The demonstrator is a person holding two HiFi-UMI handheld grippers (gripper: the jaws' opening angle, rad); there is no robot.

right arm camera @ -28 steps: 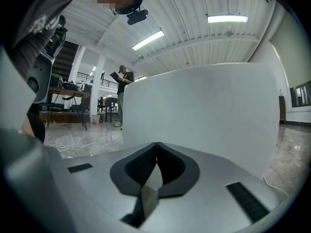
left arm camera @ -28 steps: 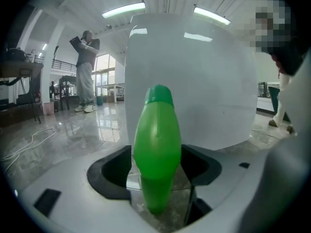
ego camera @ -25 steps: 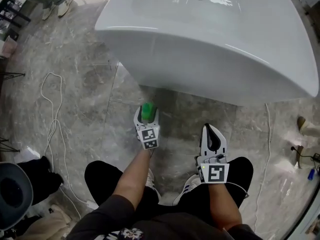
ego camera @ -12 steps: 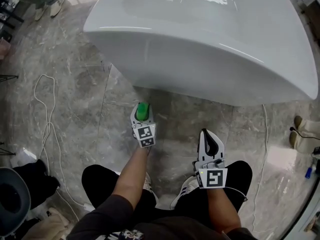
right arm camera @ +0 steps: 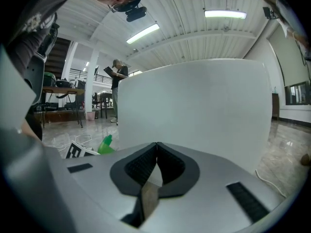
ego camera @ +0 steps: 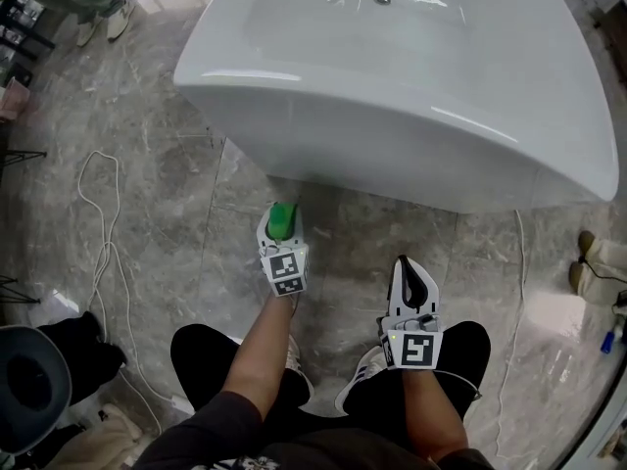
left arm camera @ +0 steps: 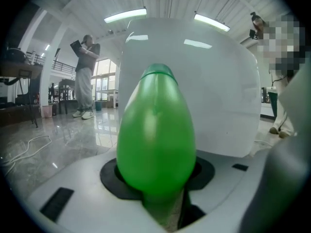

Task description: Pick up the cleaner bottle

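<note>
Surface: glossy grey marble floor (ego camera: 147, 184) in an open hall lit by ceiling strip lights (left arm camera: 125, 15). A white tub (ego camera: 411, 86) stands on the floor.

Left gripper (ego camera: 281, 231): jaws have just been closing and now stand partly spread, pinching the green bottle (left arm camera: 156, 130) between them, just in front of the tub.

Right gripper (right arm camera: 156, 147): jaws pressed together, nothing between them.

Count: one bottle, one tub, two grippers.

A white bathtub (ego camera: 411, 96) stands just ahead of your left tongs (ego camera: 281, 225) and right tongs (ego camera: 408, 265). A white cable (ego camera: 98, 223) loops over the grey marble floor (ego camera: 176, 164), well left of the left tongs. Farther off that side, 1 person (left arm camera: 85, 74) stands under 2 strip lights (left arm camera: 125, 15).
</note>
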